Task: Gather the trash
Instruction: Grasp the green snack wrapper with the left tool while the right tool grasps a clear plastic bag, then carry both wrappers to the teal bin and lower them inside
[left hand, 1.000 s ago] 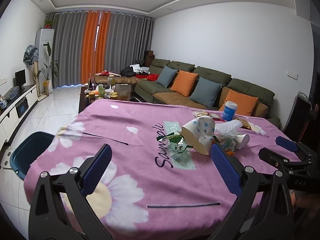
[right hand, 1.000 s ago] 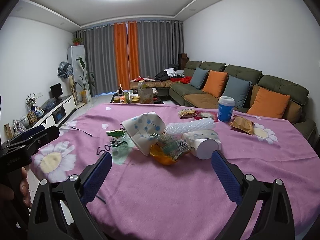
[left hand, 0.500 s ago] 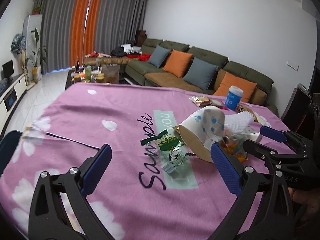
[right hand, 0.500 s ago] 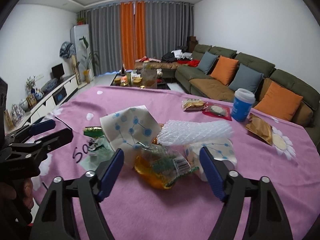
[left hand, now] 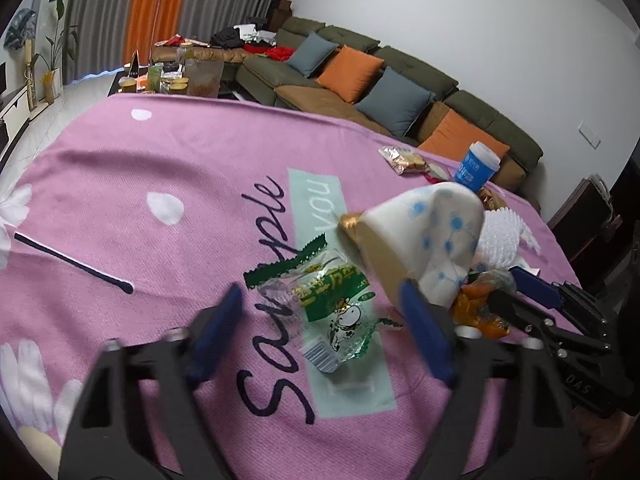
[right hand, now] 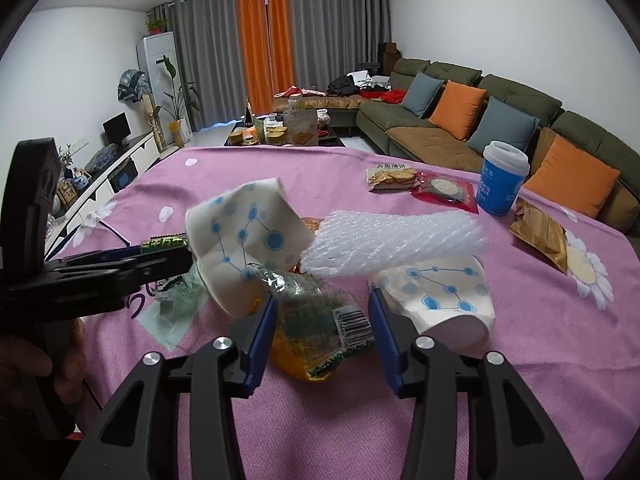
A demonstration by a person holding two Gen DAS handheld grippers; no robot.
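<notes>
Both grippers had been brought down and closer to the pile of rubbish on the pink tablecloth [right hand: 400,420], and their jaws had just been closing. Nearest the right gripper [right hand: 322,322], an orange and green crinkled wrapper [right hand: 316,332] was seen between its blue fingers [right hand: 262,332], which stood narrowed at its sides; whether it was already pinched could not be told. Between the half-closed fingers of the left gripper [left hand: 320,320], a clear green-printed wrapper [left hand: 332,304] lay flat on the cloth, not yet touched. Just behind these, two crushed paper cups with blue dots [right hand: 248,236] and a white foam net sleeve [right hand: 396,240] were piled together. Farther back, snack packets [right hand: 390,176] and a blue cup with a white lid [right hand: 502,178] were set apart, with a green sofa [right hand: 520,120] beyond.
</notes>
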